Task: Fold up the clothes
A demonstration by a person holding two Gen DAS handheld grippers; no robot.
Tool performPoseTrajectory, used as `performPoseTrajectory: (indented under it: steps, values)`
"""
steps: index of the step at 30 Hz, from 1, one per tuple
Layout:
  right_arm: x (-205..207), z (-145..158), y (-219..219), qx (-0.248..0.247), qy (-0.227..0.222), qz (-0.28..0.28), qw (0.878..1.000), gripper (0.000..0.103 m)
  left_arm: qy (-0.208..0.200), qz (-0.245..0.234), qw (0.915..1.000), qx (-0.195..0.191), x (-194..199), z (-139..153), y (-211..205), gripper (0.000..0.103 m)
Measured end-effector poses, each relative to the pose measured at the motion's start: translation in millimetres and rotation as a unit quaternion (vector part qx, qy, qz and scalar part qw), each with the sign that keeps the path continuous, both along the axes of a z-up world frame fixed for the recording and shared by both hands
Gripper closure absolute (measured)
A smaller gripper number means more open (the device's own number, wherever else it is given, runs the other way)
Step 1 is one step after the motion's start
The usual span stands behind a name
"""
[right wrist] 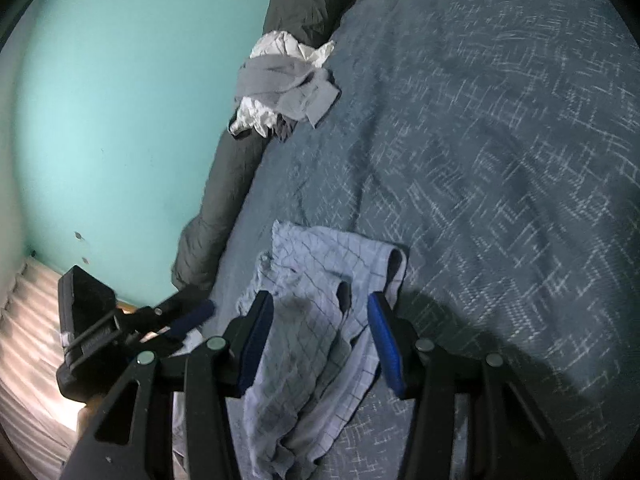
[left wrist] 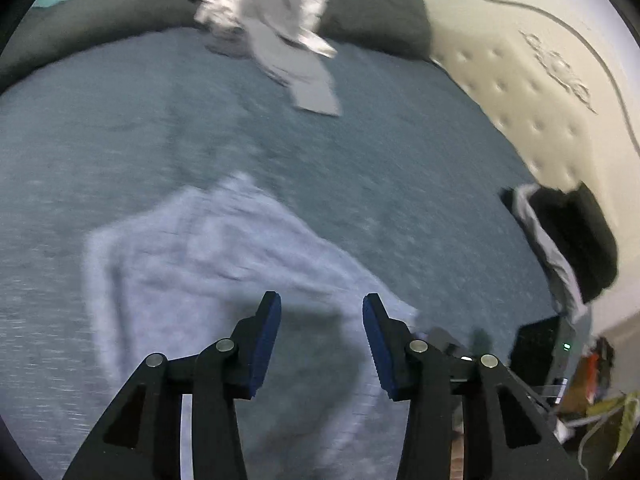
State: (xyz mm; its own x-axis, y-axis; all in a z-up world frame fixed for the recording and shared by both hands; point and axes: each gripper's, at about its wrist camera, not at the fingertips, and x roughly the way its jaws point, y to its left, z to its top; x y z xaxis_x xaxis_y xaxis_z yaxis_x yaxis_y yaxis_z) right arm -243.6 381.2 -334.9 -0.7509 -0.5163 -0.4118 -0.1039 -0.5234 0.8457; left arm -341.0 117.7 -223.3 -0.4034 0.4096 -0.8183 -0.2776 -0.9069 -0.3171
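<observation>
A pale blue checked cloth (left wrist: 224, 256) lies rumpled on the blue-grey bedspread (left wrist: 380, 168). My left gripper (left wrist: 322, 308) hovers open over its near edge, nothing between the blue pads. In the right wrist view the same cloth (right wrist: 316, 320) is bunched, and my right gripper (right wrist: 320, 304) is open right above it, its fingers on either side of a raised fold. The left gripper (right wrist: 188, 316) shows at the left of that view, by the cloth's edge. A heap of grey and white clothes (left wrist: 268, 20) lies at the far side of the bed, also seen as the heap (right wrist: 284, 80).
A dark grey rolled duvet (right wrist: 224, 184) runs along the bed's far edge against a teal wall (right wrist: 120, 100). A bare cream mattress (left wrist: 540, 80) lies to the right, with a dark folded garment (left wrist: 568, 240) on it. Clutter and cables (left wrist: 592, 392) sit beyond the bed's corner.
</observation>
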Motion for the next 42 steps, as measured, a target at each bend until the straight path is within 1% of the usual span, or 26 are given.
performPoseTrajectory:
  steps: [4, 7, 10, 15, 20, 24, 29, 34, 40, 41, 42]
  values:
    - [-7.3, 2.4, -7.1, 0.024, -0.003, 0.012, 1.000, 0.053, 0.000, 0.040, 0.9990, -0.018, -14.8, -1.6, -33.2, 0.057]
    - [-12.8, 4.2, -12.5, 0.041, -0.005, 0.020, 0.999, 0.051, 0.009, 0.056, 0.9975, -0.043, -32.9, -2.5, -43.8, 0.054]
    - [-18.0, 5.5, -18.4, 0.060, -0.005, 0.029, 0.998, 0.050, 0.009, 0.061, 0.9963, -0.060, -53.8, -7.4, -45.7, 0.054]
    - [-25.2, 6.4, -29.0, 0.093, -0.004, 0.044, 0.995, 0.050, 0.003, 0.056, 0.9953, -0.079, -84.2, -21.6, -35.8, 0.054]
    - [-28.2, 7.4, -39.3, 0.139, -0.010, 0.058, 0.989, 0.050, 0.002, 0.055, 0.9938, -0.096, -99.5, -35.3, -19.8, 0.054]
    - [-28.0, 6.9, -39.8, 0.138, -0.009, 0.056, 0.989, 0.050, 0.010, 0.043, 0.9926, -0.113, -101.7, -40.8, -7.5, 0.054]
    - [-30.6, 10.5, -41.8, 0.149, -0.002, 0.062, 0.987, 0.050, 0.005, 0.049, 0.9934, -0.103, -107.3, -44.9, -8.5, 0.054]
    - [-33.2, 12.4, -44.1, 0.155, 0.006, 0.067, 0.986, 0.052, 0.003, 0.048, 0.9933, -0.105, -109.5, -49.9, -11.2, 0.054]
    - [-34.5, 9.8, -50.4, 0.166, 0.006, 0.082, 0.983, 0.077, -0.002, 0.047, 0.9929, -0.109, -114.3, -59.6, -10.6, 0.054]
    - [-34.5, 9.4, -51.1, 0.168, 0.006, 0.083, 0.982, 0.085, -0.004, 0.048, 0.9927, -0.110, -115.4, -61.4, -10.8, 0.054]
    - [-34.5, 9.0, -51.8, 0.169, 0.006, 0.084, 0.982, 0.088, -0.005, 0.049, 0.9926, -0.111, -116.6, -63.3, -11.0, 0.055]
